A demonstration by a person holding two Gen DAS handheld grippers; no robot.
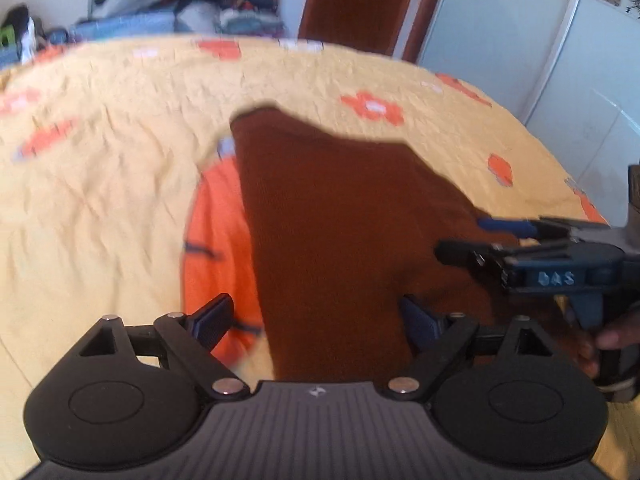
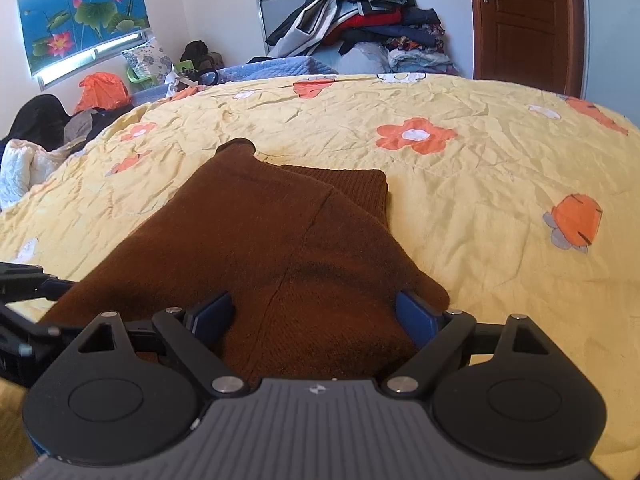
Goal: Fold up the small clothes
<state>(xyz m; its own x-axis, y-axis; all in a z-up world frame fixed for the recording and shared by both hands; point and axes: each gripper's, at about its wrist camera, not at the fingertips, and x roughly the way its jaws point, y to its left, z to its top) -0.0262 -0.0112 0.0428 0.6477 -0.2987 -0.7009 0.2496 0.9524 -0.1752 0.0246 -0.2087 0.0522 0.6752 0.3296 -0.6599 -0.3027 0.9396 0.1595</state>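
Brown knit sweater (image 2: 280, 240) lay flat on the yellow flowered bedspread (image 2: 480, 184), near its front edge. Partly folded already by the look of it: one layer lapped over another along a seam, ribbed collar (image 2: 356, 188) poking out at the far end. Long axis ran straight away from both grippers, from the near edge of the bed toward the far edge.

Right gripper (image 2: 316, 316) sat right over the near end of the sweater, jaws spread wide, blue pads either side of the fabric and pinching nothing. Looked released, nothing lifted.

Left gripper (image 1: 316, 320) hung over the same near end from the other side, also spread wide with only flat cloth showing between the pads. Blurry view, so hard to say how close to the knit. Big orange patch (image 1: 216, 248) of the bedspread print peeked out along the sweater's left side there.

Both about equally close, honestly; right one maybe more squarely on it. Best guess for what comes next: grab the near hem at both corners and carry it along that long axis toward the collar. Risk would be the lapped layer sliding open.
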